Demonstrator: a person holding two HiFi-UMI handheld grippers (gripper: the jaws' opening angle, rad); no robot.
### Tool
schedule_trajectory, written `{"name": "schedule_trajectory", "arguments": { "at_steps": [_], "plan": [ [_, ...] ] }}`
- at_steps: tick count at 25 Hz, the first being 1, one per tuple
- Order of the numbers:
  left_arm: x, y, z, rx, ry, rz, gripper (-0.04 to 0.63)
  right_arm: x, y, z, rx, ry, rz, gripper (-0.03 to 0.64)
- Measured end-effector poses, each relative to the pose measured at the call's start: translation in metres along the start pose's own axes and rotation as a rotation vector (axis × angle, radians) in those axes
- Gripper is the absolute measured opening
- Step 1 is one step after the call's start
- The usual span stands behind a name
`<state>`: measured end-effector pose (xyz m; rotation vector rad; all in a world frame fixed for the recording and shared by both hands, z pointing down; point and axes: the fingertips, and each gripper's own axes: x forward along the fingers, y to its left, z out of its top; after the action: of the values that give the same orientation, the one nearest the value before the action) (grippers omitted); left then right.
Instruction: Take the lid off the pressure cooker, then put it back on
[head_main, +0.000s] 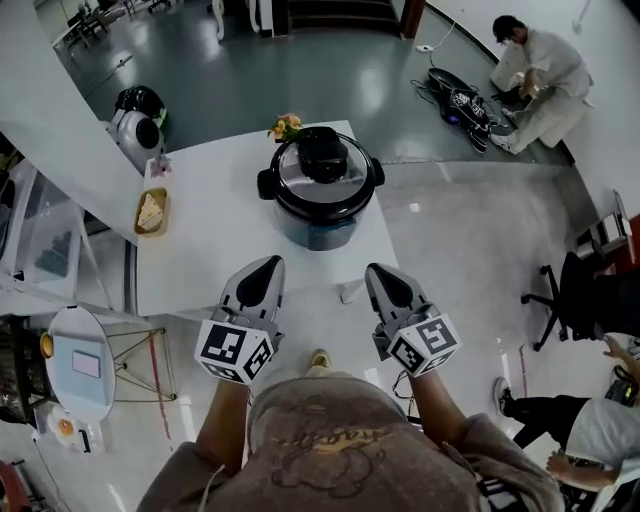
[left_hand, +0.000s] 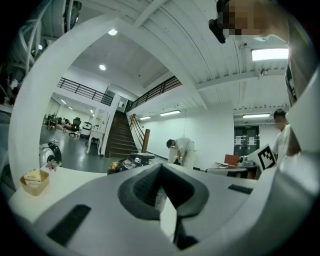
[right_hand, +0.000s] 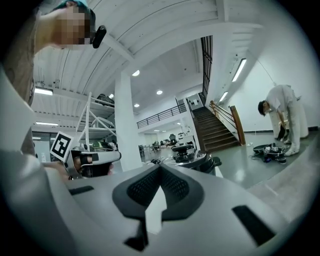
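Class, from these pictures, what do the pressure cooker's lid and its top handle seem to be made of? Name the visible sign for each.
The lid: probably polished steel, silvery and reflective. The handle: likely black plastic, uniformly dark and chunky.

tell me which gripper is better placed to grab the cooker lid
Right, narrowly. The left gripper and right gripper are both shut, well short of the cooker; the lid knob looms larger, nearer the jaw line, in the right gripper view.
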<state>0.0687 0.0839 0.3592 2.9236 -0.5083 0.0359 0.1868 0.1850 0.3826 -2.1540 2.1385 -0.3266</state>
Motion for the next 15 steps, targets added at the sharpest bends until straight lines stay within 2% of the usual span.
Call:
{"name": "schedule_trajectory", "arguments": {
  "at_steps": [7, 15],
  "plan": [
    [0.035, 0.019, 0.004, -0.003, 0.006, -0.001, 0.002, 0.037, -0.021, 0.009, -0.009, 0.013, 0.024, -0.005],
    [0.082, 0.051, 0.023, -0.005, -0.004, -0.06, 0.002, 0.078, -0.044, 0.031, -0.012, -0.015, -0.017, -0.005]
  ]
}}
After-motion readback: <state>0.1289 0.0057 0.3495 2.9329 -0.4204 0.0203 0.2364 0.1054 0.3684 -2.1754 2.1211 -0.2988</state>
